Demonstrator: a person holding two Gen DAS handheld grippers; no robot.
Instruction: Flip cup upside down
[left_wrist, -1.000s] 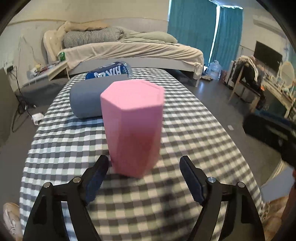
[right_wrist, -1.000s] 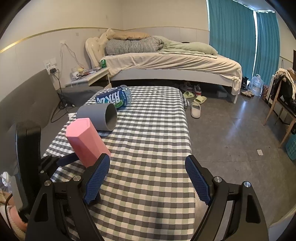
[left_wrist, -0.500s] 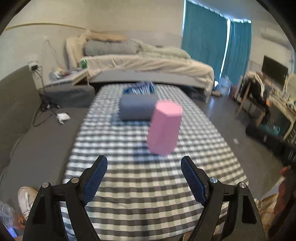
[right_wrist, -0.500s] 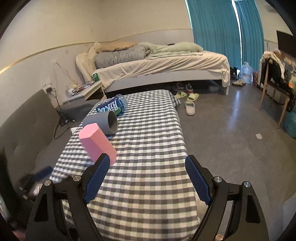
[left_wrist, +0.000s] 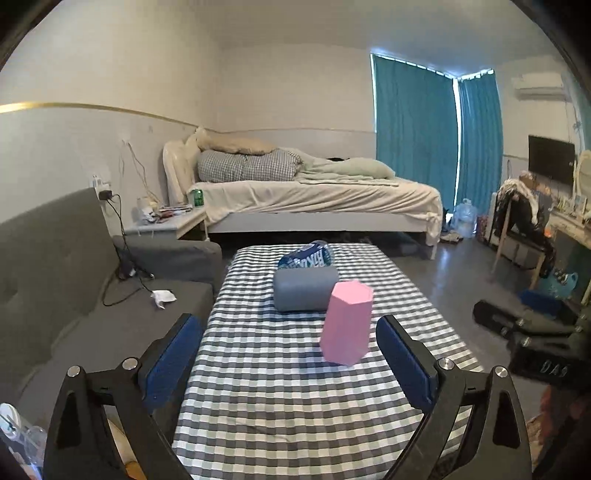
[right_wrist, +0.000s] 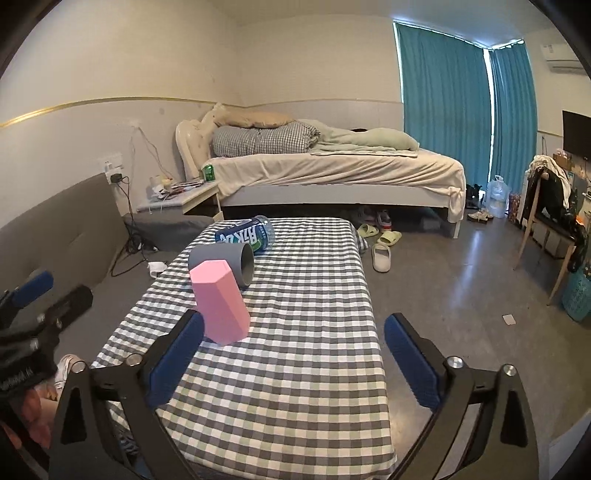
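Note:
A pink hexagonal cup (left_wrist: 346, 322) stands mouth-down on the checkered table (left_wrist: 280, 384), with its closed base on top. It also shows in the right wrist view (right_wrist: 220, 301). My left gripper (left_wrist: 288, 356) is open and empty, well back from the cup, near the table's front end. My right gripper (right_wrist: 291, 360) is open and empty, with the cup just beyond its left finger (right_wrist: 177, 356). The left gripper shows at the left edge of the right wrist view (right_wrist: 29, 295).
A grey cup (left_wrist: 306, 288) lies on its side behind the pink cup, its open mouth showing in the right wrist view (right_wrist: 246, 265). A blue bottle (right_wrist: 245, 235) lies behind it. A grey sofa (left_wrist: 55, 266) runs along the table's left; a bed stands beyond.
My left gripper has pulled back and up from the pink cup, which now stands free and farther away. The right gripper has also drawn back a little.

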